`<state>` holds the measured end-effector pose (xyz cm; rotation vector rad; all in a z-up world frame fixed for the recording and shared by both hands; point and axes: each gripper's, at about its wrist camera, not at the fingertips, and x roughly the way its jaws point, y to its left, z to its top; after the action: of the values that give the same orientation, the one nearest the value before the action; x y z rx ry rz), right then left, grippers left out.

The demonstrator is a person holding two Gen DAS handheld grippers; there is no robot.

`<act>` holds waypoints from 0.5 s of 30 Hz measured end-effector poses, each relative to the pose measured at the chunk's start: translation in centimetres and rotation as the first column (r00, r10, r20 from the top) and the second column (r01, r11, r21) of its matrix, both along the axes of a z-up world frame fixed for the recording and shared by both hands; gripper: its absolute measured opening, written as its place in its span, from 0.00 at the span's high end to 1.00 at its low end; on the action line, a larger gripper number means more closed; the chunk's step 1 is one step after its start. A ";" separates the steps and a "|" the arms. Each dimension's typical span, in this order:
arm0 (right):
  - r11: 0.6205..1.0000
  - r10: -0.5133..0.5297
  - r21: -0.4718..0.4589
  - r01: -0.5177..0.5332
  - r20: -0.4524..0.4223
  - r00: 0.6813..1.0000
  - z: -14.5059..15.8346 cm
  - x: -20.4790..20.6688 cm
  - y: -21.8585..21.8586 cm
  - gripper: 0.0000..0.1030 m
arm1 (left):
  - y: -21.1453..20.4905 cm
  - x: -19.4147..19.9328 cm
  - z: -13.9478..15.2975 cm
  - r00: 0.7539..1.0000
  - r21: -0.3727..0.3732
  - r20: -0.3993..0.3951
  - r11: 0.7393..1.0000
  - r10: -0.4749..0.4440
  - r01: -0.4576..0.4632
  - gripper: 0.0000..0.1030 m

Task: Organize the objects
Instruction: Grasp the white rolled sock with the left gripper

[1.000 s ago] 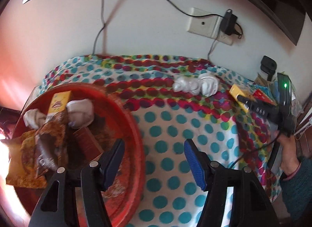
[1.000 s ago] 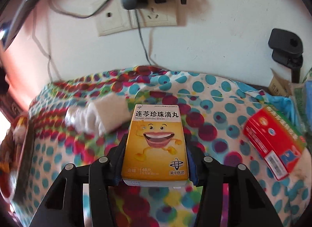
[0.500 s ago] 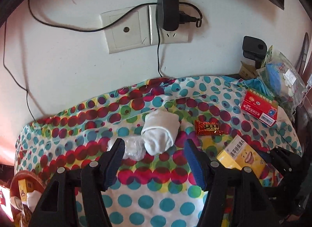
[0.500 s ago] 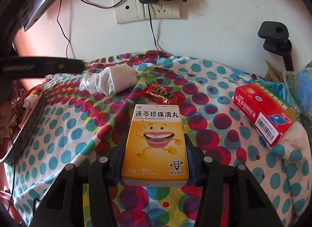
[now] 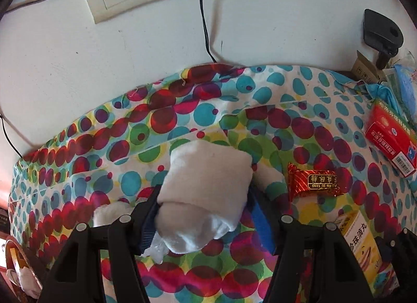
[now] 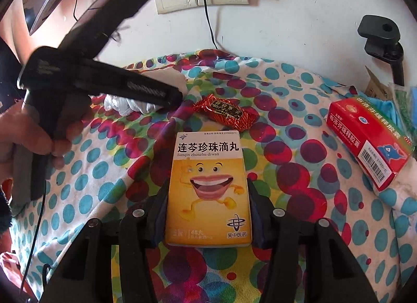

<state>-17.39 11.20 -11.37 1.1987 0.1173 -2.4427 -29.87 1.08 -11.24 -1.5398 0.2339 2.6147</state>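
Only in the right wrist view, hand (image 6: 31, 131) on left gripper (image 6: 166, 97).

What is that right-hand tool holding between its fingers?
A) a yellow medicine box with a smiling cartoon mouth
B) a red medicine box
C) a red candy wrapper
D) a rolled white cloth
A: the yellow medicine box sits clamped between the right gripper's fingers, while the candy and red box lie on the spotted cloth.

- Cotton tablecloth (image 5: 307, 110): white, with teal, red, green and yellow dots.
- Rolled white cloth bundle (image 5: 206, 188).
- Flat cardboard box (image 6: 208, 188): yellow with a white top band.
- Foil sweet wrapper (image 6: 226, 112): red and gold.
- Long carton (image 6: 370, 141): red.
- Gripper pads (image 5: 263, 222): blue.
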 end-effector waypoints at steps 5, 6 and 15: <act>0.999 0.001 0.038 -0.001 -0.009 1.000 0.0 0.1 -0.4 0.52 | -0.5 0.8 -0.2 0.996 0.063 -0.071 0.997 0.058 -0.053 0.53; 0.999 0.001 0.040 -0.001 -0.009 1.000 0.0 0.1 -0.3 0.52 | -0.7 0.9 -0.1 0.995 0.080 -0.072 0.995 0.070 -0.065 0.56; 0.995 0.005 0.105 -0.002 -0.026 1.000 0.1 0.3 -0.7 0.52 | -1.3 3.7 0.9 0.991 0.119 -0.105 0.990 0.083 -0.071 0.66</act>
<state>-17.12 10.47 -11.29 1.2090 0.2576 -2.4767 -26.13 -0.23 -10.31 -1.3973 0.0317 2.7226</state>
